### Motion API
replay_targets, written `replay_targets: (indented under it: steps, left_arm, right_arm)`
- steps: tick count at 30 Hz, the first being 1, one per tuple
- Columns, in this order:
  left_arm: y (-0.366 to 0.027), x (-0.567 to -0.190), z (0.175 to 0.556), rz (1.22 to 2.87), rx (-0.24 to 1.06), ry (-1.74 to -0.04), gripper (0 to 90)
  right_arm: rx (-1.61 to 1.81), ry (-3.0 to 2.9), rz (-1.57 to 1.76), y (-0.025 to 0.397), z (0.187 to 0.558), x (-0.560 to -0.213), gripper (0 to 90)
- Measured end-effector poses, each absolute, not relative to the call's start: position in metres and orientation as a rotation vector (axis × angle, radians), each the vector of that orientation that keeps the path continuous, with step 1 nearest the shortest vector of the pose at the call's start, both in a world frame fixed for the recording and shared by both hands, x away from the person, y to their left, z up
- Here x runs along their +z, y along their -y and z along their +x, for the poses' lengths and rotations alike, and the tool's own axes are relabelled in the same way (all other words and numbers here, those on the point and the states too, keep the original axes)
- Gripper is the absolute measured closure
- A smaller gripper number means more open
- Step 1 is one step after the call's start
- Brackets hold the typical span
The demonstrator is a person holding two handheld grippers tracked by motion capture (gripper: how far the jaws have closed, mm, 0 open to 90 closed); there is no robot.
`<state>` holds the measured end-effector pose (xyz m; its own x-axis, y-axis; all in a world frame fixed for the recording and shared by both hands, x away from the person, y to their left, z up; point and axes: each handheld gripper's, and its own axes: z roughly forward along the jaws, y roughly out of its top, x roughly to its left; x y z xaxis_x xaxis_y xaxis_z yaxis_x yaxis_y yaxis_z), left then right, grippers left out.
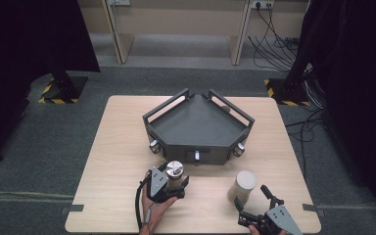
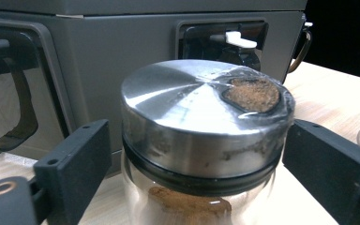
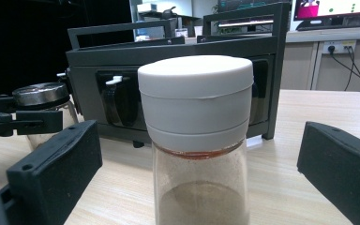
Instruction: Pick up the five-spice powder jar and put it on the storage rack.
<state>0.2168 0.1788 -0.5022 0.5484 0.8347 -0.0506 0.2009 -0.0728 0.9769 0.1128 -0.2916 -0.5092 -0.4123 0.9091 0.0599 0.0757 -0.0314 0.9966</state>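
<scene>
The left hand-held gripper stands with its jaws apart on either side of a glass jar with a steel lid, a clear gap showing between each black pad and the lid in the left gripper view; nothing is clamped yet. The right hand-held gripper is likewise spread wide, its jaws flanking a glass shaker with a white cap without touching it. Both containers stand upright on the wooden surface, near its front edge and just in front of the dark grey angular rack, the steel-lidded jar to the left and the white-capped one well apart to the right. Each holds only a low layer of brown powder, so they should be fairly light, but the glass is rigid, smooth and breakable. The polished steel lid looks slippery, and brown residue sits on its top. A hold on the glass body below the cap seems safer.
</scene>
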Motion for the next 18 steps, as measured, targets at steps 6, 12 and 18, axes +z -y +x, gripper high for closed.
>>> replay_targets:
  steps: [6,12,18]
  left_arm:
    - [-0.1756,-0.5005,0.2176,1.615,0.677,-0.912,14.7]
    - [-0.1754,-0.4999,0.2181,1.623,0.681,-0.908,24.2]
    - [-0.1751,-0.4978,0.2192,1.636,0.680,-0.915,30.3]
  right_arm:
    - [1.523,-1.551,1.062,0.2917,0.1128,-0.5092,0.4]
    - [1.524,-1.553,1.063,0.2918,0.1132,-0.5092,0.4]
    - [1.525,-1.552,1.066,0.2921,0.1135,-0.5093,0.4]
